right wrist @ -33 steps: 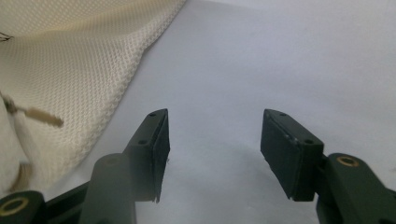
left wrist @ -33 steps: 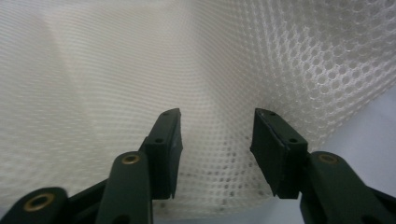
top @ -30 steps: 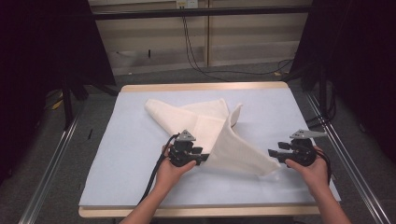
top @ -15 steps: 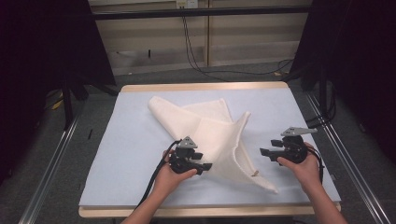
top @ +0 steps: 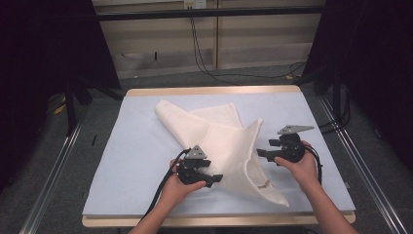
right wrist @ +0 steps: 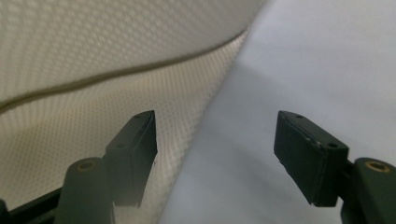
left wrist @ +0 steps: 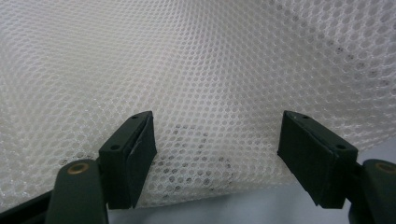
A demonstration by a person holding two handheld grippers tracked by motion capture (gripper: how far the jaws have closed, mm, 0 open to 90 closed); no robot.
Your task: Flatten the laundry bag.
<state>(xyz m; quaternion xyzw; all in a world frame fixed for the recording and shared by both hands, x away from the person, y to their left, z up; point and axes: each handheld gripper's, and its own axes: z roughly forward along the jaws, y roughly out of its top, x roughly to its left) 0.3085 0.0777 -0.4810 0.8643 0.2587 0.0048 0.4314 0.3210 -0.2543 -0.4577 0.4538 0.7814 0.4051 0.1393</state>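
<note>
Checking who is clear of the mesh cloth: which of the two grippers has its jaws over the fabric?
The left gripper: its open jaws reach over the mesh cloth, while the right gripper stands just off its edge.

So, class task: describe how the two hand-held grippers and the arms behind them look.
Each hand-held gripper, left and right, is a black body topped by a grey three-cornered plate. A black cable trails from the left one. The jaws are flat black pads on arms with brass-coloured pivots. No sleeves show on the forearms.
</note>
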